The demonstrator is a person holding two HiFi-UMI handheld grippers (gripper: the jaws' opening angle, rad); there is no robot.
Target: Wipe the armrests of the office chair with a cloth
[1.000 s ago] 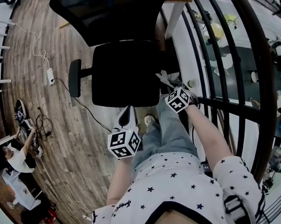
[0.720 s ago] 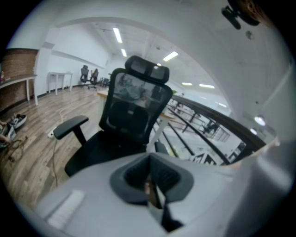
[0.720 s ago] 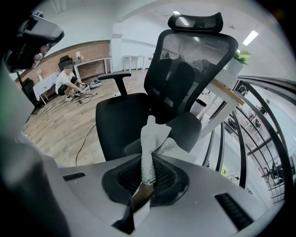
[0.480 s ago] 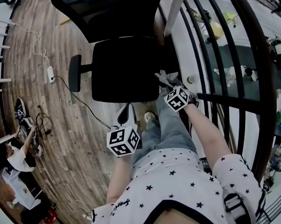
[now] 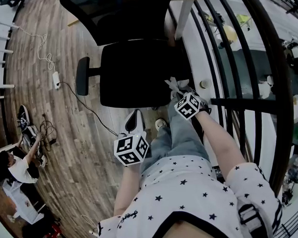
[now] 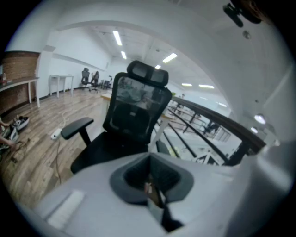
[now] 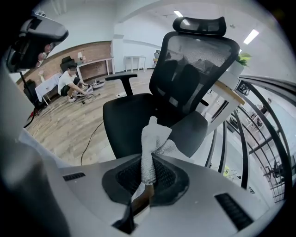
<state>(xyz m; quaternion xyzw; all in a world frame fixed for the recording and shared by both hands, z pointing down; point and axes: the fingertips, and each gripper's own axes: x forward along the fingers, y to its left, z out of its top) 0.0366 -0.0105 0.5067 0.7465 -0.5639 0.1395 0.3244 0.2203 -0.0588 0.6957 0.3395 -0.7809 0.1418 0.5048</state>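
A black office chair [image 5: 136,73] stands in front of me, its left armrest [image 5: 82,76] sticking out to the side. My right gripper [image 5: 182,95] is shut on a white cloth [image 5: 176,85] at the chair's right side. In the right gripper view the cloth [image 7: 152,139] stands up from the shut jaws, just in front of the grey right armrest pad [image 7: 192,134]; whether it touches the pad I cannot tell. My left gripper [image 5: 134,121] hangs lower, short of the seat's front edge, shut on nothing. In the left gripper view the chair's left armrest [image 6: 76,127] lies ahead of it.
A black railing [image 5: 228,102] runs close along the chair's right side. A white desk leg [image 5: 183,16] stands behind the chair. A power strip [image 5: 56,80] and its cable lie on the wood floor at left. A person [image 5: 13,169] sits on the floor at lower left.
Both grippers stay nearly where they were. The head view has shifted slightly, so the chair sits a little further right in the picture.
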